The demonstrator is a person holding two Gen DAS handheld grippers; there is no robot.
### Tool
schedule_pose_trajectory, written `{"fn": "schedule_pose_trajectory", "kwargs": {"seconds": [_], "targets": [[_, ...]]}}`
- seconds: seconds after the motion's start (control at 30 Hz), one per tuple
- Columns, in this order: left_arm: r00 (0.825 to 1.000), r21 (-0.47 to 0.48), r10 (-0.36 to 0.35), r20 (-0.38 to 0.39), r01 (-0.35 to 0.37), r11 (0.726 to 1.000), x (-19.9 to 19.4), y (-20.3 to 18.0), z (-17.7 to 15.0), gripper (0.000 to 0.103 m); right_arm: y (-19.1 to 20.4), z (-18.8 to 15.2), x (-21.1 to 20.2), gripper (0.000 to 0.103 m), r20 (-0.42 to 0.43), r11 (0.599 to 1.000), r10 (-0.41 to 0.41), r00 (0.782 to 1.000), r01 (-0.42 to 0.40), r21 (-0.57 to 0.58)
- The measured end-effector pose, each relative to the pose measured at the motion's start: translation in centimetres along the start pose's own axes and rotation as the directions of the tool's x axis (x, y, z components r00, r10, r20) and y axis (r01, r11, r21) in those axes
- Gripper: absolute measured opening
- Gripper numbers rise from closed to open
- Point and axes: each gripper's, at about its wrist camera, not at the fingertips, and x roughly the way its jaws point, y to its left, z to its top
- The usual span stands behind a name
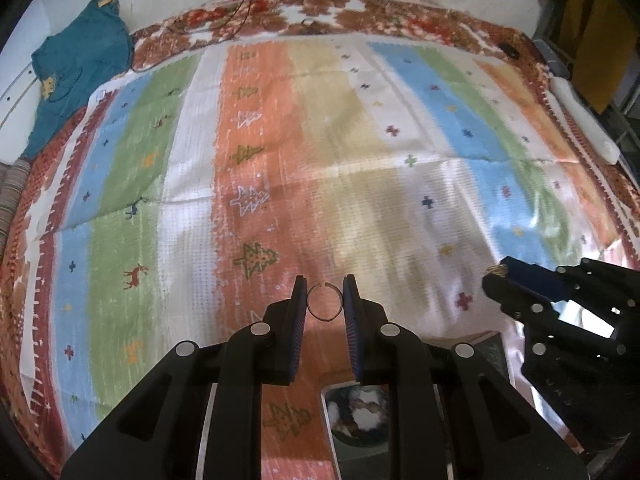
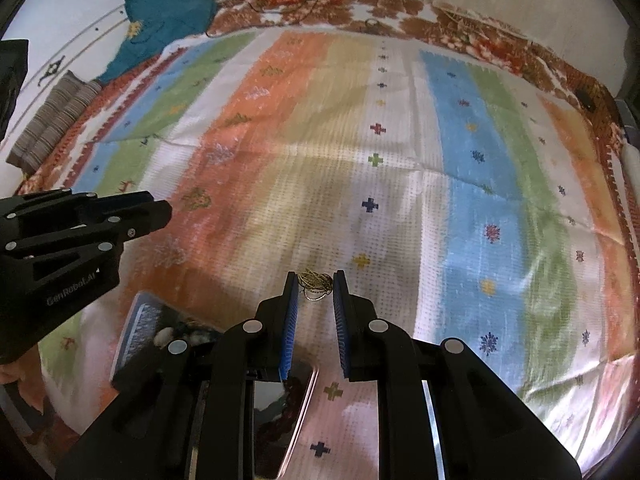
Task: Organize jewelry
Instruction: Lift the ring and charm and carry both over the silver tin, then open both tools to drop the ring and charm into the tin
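My left gripper (image 1: 324,286) is shut on a thin metal hoop ring (image 1: 326,319), pinched edge-on between its blue pads above the striped cloth. My right gripper (image 2: 315,280) is shut on a small tangle of gold chain (image 2: 318,285). The left wrist view shows the right gripper (image 1: 494,276) at the right edge with a bit of gold at its tip. The left gripper (image 2: 166,210) enters the right wrist view from the left. An open jewelry box (image 2: 140,328) with a blue lining and a shiny lid lies below both grippers, and it also shows between the left fingers (image 1: 356,412).
A colourful striped mat (image 1: 320,140) covers the bed. A teal garment (image 1: 80,60) lies at the far left corner, with a folded striped cloth (image 2: 52,120) beside it. A cable (image 1: 244,0) hangs at the back, and a white roll (image 1: 584,120) lies along the right edge.
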Motion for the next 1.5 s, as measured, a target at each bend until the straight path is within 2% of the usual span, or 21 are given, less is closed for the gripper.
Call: {"fn": "schedule_pose_trajectory", "kwargs": {"seconds": [0.17,0.57,0.9,1.17,1.23,1.27,1.3,1.43,1.5], "targets": [[0.999,0.026,-0.007,0.04,0.006,1.0,-2.2,-1.1,-0.8,0.018,0.4,-0.8,-2.0,0.018,0.039,1.0,0.023,0.999,-0.023,-0.006],[0.997,0.032,-0.044,0.07,0.042,0.999,-4.9,-1.8,-3.1,0.018,1.1,-2.2,-3.8,0.018,0.075,0.999,0.042,0.996,-0.041,-0.026],[0.992,0.042,-0.08,0.101,0.076,0.996,-7.3,-2.8,-4.8,0.018,2.1,-3.6,-5.7,0.018,0.094,0.993,0.111,0.989,-0.106,-0.057],[0.988,-0.015,-0.117,0.099,0.119,0.993,-7.9,-2.1,-5.6,0.018,2.5,-4.3,-6.6,0.018,0.117,0.989,0.144,0.983,-0.138,-0.055],[0.988,-0.034,-0.122,0.099,0.126,0.991,-7.9,-1.9,-5.7,0.02,2.5,-4.4,-6.9,0.024,0.124,0.987,0.159,0.979,-0.153,-0.055],[0.988,-0.043,-0.117,0.101,0.121,0.992,-8.0,-1.7,-5.8,0.022,2.4,-4.5,-7.1,0.033,0.131,0.986,0.162,0.978,-0.156,-0.053],[0.988,-0.047,-0.115,0.103,0.12,0.992,-8.1,-1.6,-5.9,0.024,2.3,-4.6,-7.3,0.038,0.135,0.986,0.166,0.977,-0.161,-0.051],[0.988,-0.054,-0.108,0.115,0.114,0.992,-8.8,-1.4,-6.7,0.029,2.2,-5.1,-7.9,0.038,0.142,0.986,0.169,0.975,-0.164,-0.042],[0.987,-0.061,-0.107,0.121,0.115,0.991,-9.4,-1.1,-7.3,0.032,2.0,-5.4,-8.3,0.042,0.147,0.985,0.172,0.974,-0.169,-0.036]]}}
